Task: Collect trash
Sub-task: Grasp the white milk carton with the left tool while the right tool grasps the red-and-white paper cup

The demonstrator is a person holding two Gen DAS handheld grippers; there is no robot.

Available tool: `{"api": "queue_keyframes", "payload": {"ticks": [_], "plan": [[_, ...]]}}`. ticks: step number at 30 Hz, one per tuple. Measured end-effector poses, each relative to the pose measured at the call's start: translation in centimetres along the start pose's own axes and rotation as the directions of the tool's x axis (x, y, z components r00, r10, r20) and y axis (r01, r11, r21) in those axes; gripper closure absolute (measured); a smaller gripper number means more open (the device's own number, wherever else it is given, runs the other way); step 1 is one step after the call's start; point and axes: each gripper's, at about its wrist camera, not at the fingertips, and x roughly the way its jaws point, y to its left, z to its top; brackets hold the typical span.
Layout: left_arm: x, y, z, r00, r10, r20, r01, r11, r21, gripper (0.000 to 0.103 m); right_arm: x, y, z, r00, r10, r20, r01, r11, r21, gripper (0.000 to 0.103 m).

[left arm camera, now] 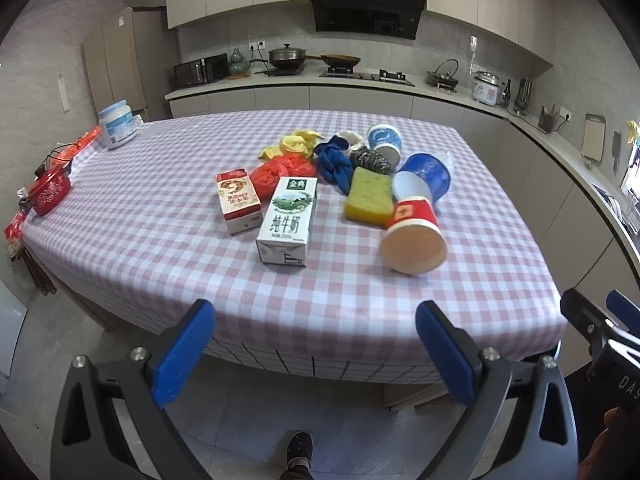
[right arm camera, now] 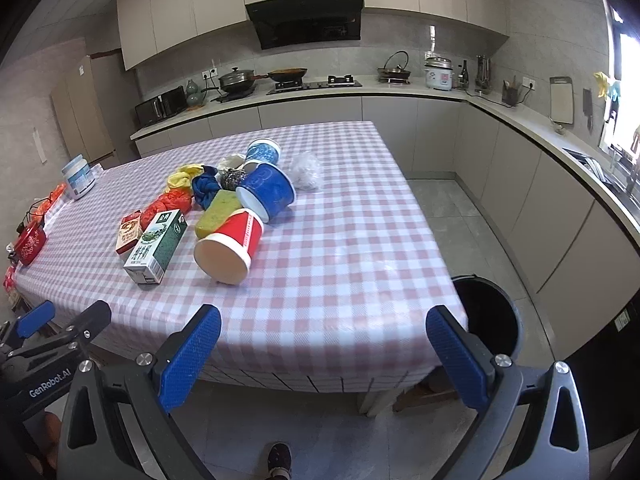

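Trash lies in a cluster on the checked table (left arm camera: 140,220) (right arm camera: 360,240): a green-white milk carton (left arm camera: 287,221) (right arm camera: 157,246), a small red carton (left arm camera: 238,201) (right arm camera: 129,232), a red paper cup on its side (left arm camera: 414,236) (right arm camera: 230,245), a blue cup (left arm camera: 425,176) (right arm camera: 267,191), a yellow sponge (left arm camera: 369,198) (right arm camera: 218,213), and red, yellow and blue bags. A black bin (right arm camera: 490,320) stands on the floor by the table's right corner. My left gripper (left arm camera: 316,354) hangs open before the near edge. My right gripper (right arm camera: 324,358) is open too, holding nothing.
A red pot (left arm camera: 50,192), a white jar (left arm camera: 117,124) and orange packets sit at the table's left end. A crumpled clear bag (right arm camera: 307,170) lies behind the blue cup. Kitchen counters run along the back and right. A person's foot (left arm camera: 299,454) is on the floor below.
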Motion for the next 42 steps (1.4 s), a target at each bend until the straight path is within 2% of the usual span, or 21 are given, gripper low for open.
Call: {"api": "queue_keyframes", "payload": {"ticks": [5,13,21,27,38,42], "plan": [[3.7,1.7,1.7,1.0,-0.013,-0.027,0.013,1.0,0.016,0.011,3.6,2.5,1.5,0.999,0.029,-0.035,-0.029,1.0,0.01,0.0],[8.6,3.1,3.8,0.994,-0.067,-0.089,0.071,0.997,0.042,0.025,8.0,5.4,3.6,0.997,0.017,-0.075,-0.015,0.999,0.03,0.0],[12.6,2.9,5.3,0.983,-0.111,-0.148,0.123,0.989,0.077,0.029,12.0,7.0,5.2,0.994,0.016,-0.111,-0.008,0.997,0.074,0.0],[14.2,3.1,5.7,0.973,-0.139,-0.183,0.16,0.982,0.101,0.043,14.7,8.1,6.1,0.991,0.019,-0.135,-0.007,0.996,0.087,0.0],[14.4,3.3,5.9,0.97,-0.176,-0.167,0.2,0.97,0.136,0.043,18.8,9.1,5.5,0.977,0.007,-0.213,0.015,0.995,0.101,0.0],[15.0,3.2,6.1,0.966,-0.18,-0.185,0.206,0.969,0.133,0.04,19.2,8.9,5.3,0.975,0.013,-0.222,0.013,0.993,0.118,0.008]]}}
